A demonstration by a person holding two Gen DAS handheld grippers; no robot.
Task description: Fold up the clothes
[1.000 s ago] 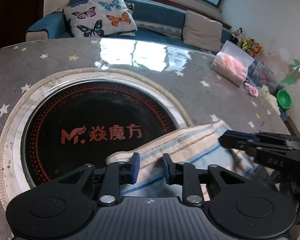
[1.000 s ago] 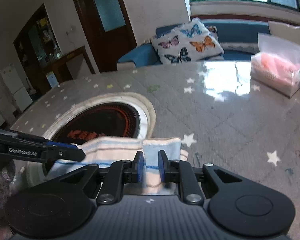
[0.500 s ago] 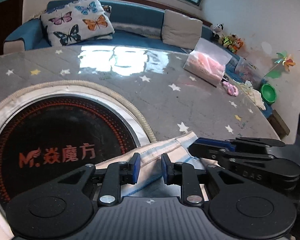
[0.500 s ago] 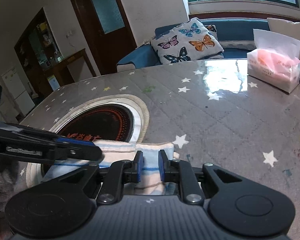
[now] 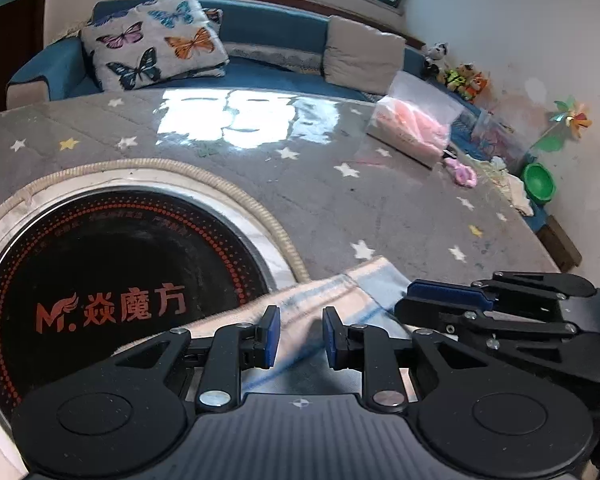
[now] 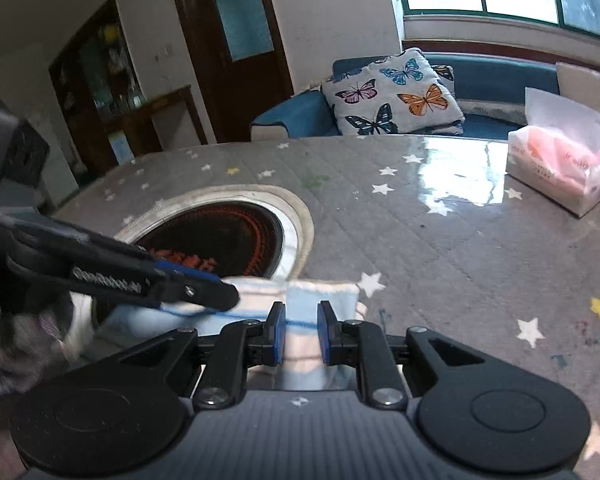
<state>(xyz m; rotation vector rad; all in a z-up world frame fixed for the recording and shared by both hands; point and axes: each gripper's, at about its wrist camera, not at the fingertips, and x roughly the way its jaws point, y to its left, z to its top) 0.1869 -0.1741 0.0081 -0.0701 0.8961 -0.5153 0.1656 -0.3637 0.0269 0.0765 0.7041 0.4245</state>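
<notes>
Item: left hand-held gripper (image 5: 298, 334) and right hand-held gripper (image 6: 300, 332), each clamped on my striped cloth (image 6: 320, 298), pinching neighbouring edges, I judge, to carry a fold. Cloth: soft, ribbed, pale blue-and-cream, lying on the bench (image 6: 440, 248) beside the round black hob (image 5: 112, 280) (glossy, star-printed cover).

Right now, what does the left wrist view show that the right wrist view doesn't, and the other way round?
Only the left wrist view shows the green bowl, pinwheel and stuffed toys. Only the right wrist view shows the brown door and wooden cabinet. Both show the striped cloth with each gripper, left gripper and right gripper, around it, the black burner, the tissue pack and the butterfly pillow.
</notes>
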